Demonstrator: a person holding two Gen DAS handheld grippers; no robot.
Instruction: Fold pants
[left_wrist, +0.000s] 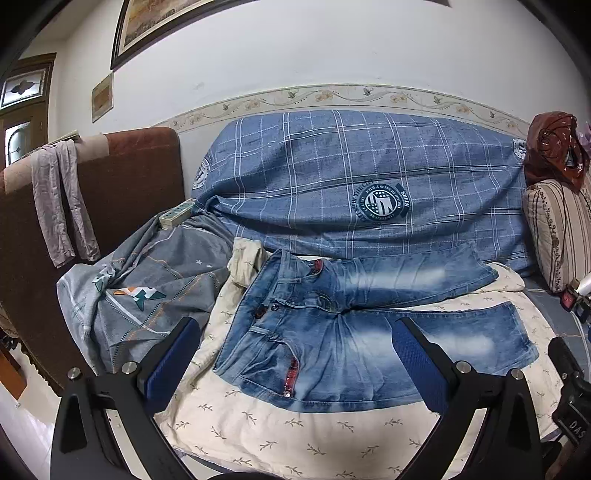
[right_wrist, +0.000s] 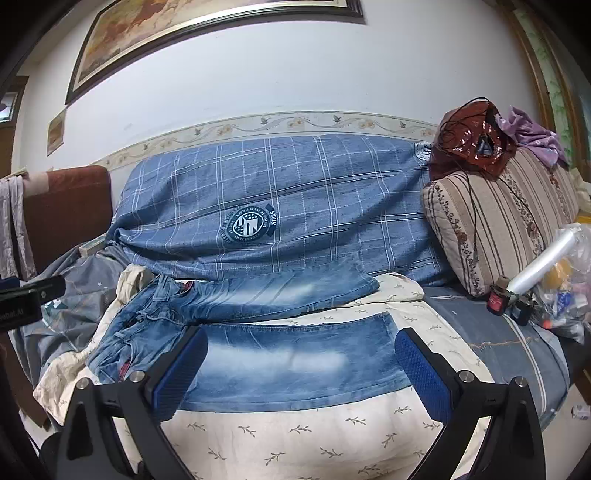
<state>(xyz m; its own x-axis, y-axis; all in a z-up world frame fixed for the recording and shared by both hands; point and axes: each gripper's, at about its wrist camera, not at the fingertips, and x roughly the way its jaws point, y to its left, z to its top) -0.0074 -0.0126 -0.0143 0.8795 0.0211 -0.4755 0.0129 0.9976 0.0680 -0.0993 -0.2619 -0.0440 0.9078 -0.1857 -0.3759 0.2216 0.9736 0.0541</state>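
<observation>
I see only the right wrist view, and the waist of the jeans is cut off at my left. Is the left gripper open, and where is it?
Observer: The left gripper is open and holds nothing. It hovers over the waist end of the jeans.
Operator: Which side of the jeans faces up at the waist?
Observer: The front faces up. The button shows on the waistband.
Operator: What lies beside the waist?
Observer: Gray bedding with an orange and teal print lies left of it. A strip of the cream sheet shows between them.
</observation>
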